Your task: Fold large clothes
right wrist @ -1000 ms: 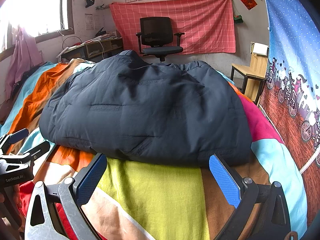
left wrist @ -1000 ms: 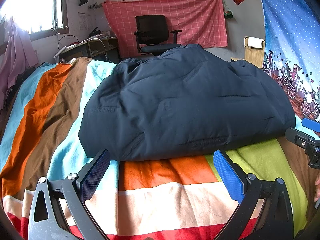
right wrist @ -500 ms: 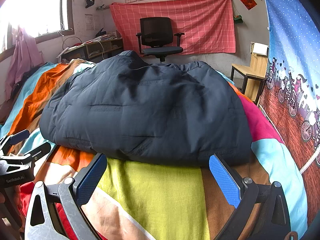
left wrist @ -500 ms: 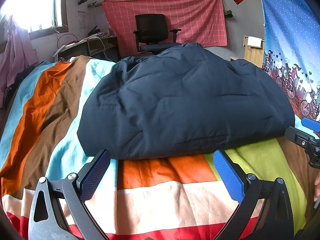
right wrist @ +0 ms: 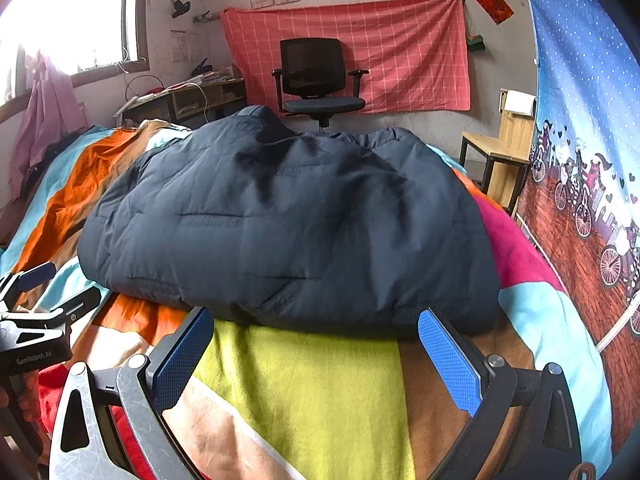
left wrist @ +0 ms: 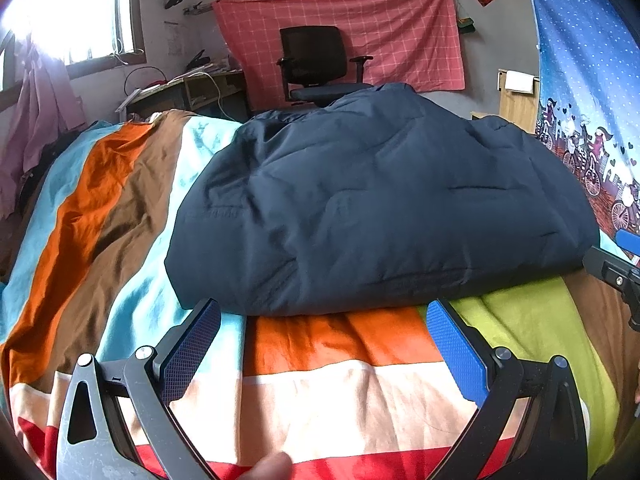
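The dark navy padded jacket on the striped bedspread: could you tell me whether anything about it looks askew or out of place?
Nothing stands out. The dark navy padded jacket lies in a puffy, rounded bundle on the multicoloured striped bedspread, and both grippers are open, short of its near edge.

The dark navy jacket [left wrist: 380, 208] at frame centre is quilted, puffy cloth with a matt, faintly sheened surface and stitched seams. Beneath it the striped bedsheet [left wrist: 340, 392] is soft, matt, wrinkled woven cloth. At the bottom corners the left gripper [left wrist: 320, 344] has blue pads [left wrist: 456, 348] of finely textured rubbery material on matt black plastic arms, with scuffed grey metal plates. The right gripper [right wrist: 316, 344] looks alike. At right, a small table [right wrist: 496, 148] is pale smooth wood
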Motion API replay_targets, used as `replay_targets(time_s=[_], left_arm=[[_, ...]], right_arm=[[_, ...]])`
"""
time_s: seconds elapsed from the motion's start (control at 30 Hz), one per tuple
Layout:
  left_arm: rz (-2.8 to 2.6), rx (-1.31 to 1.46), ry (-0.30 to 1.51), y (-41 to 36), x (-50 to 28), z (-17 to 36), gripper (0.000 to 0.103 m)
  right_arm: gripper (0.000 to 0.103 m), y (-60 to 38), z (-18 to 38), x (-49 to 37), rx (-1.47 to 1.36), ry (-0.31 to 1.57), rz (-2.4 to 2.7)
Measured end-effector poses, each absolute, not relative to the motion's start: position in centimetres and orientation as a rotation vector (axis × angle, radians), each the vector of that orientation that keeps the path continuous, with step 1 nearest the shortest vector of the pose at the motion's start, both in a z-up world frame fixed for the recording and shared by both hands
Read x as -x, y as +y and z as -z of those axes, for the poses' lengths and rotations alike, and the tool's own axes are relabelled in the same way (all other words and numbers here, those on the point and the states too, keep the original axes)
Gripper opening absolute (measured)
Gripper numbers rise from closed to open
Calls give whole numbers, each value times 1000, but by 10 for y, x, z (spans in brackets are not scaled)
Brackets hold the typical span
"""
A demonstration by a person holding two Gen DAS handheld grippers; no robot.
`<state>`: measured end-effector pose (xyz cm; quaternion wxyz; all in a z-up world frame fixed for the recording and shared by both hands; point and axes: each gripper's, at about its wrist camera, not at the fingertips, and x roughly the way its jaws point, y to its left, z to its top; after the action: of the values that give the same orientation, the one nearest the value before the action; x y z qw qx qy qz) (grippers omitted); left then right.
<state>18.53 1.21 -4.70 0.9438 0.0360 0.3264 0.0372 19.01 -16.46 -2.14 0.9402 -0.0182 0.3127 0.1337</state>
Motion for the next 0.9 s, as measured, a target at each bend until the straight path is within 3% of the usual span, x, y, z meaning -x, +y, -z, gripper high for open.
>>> replay_targets(time_s=[0.9], left_arm=[[-81,-99,629,8,-180,42,101]], right_arm=[[103,-162,17,-190,37,639,-276]])
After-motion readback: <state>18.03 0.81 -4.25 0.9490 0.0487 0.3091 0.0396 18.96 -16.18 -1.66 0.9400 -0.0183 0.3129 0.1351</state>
